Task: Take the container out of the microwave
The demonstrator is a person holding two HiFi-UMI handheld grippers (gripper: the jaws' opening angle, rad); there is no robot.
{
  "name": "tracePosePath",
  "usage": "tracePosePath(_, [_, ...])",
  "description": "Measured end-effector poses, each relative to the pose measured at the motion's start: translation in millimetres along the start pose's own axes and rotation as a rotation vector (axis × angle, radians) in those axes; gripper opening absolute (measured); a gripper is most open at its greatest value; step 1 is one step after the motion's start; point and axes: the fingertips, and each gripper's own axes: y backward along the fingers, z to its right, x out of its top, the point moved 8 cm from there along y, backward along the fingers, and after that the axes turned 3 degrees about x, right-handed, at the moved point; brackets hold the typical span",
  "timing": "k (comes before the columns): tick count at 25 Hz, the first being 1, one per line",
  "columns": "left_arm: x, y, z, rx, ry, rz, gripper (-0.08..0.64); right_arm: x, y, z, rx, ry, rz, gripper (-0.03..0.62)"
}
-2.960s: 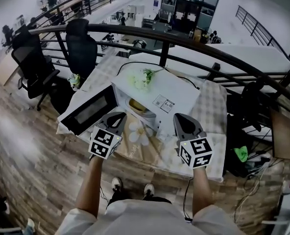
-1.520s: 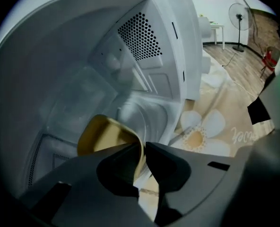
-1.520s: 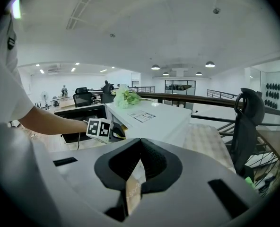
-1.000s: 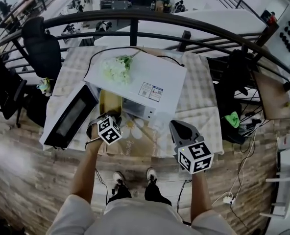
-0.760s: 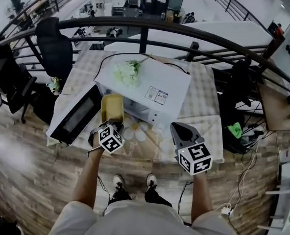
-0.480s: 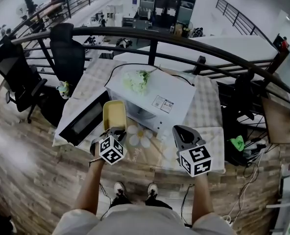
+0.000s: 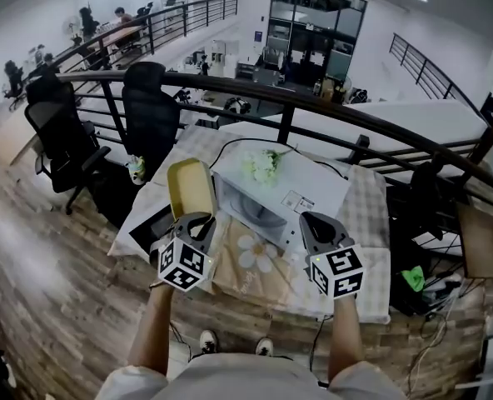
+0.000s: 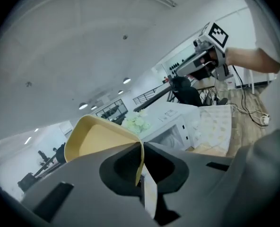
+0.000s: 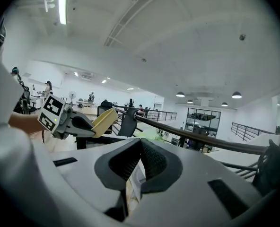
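Note:
In the head view my left gripper (image 7: pixel 195 221) is shut on the near rim of the yellow container (image 7: pixel 188 187). The container hangs tilted in the air, left of the white microwave (image 7: pixel 301 192) and above its open door (image 7: pixel 146 225). In the left gripper view the jaws pinch the yellow container (image 8: pixel 90 137) by its thin wall, and the microwave (image 8: pixel 170 123) lies beyond. My right gripper (image 7: pixel 315 221) hovers shut and holds nothing in front of the microwave's right side. The right gripper view shows its jaws (image 9: pixel 139 144) meeting, with the left gripper (image 9: pixel 64 117) and container (image 9: pixel 104 120) at the left.
White flowers (image 7: pixel 263 165) lie on top of the microwave. The table (image 7: pixel 371 215) has a checked cloth and a floral mat (image 7: pixel 259 261). A black railing (image 7: pixel 313 107) runs behind it. Office chairs (image 7: pixel 151 111) stand at the left and cables (image 7: pixel 446 290) lie at the right.
My left gripper has drawn the yellow container out of the microwave and lifted it up and to the left. The right gripper stayed shut in front of the microwave.

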Motion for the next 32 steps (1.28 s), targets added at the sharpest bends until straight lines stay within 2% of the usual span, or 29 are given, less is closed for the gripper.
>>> tracePosePath(5, [20.4, 34.9, -29.9, 0.122, 0.009, 0.061, 0.034, 26.8, -2.4, -4.9, 0.019, 0.019, 0.059, 0.015])
tracePosePath(10, [35.9, 65.1, -54.0, 0.181, 0.111, 0.179, 0.034, 46.0, -3.3, -12.1, 0.036, 0.056, 0.099, 0.014])
tracePosePath(13, [44.1, 80.4, -63.5, 0.209, 0.127, 0.229, 0.034, 54.7, -1.6, -15.9, 0.033, 0.074, 0.120, 0.014])
tracePosePath(21, [51.5, 107.8, -80.9, 0.227, 0.179, 0.325, 0.034, 74.9, 1.4, -25.8, 0.023, 0.118, 0.152, 0.014])
tracePosePath(32, [47.9, 104.8, -76.2, 0.204, 0.179, 0.325, 0.034, 72.4, -3.6, -35.2, 0.032, 0.146, 0.110, 0.012])
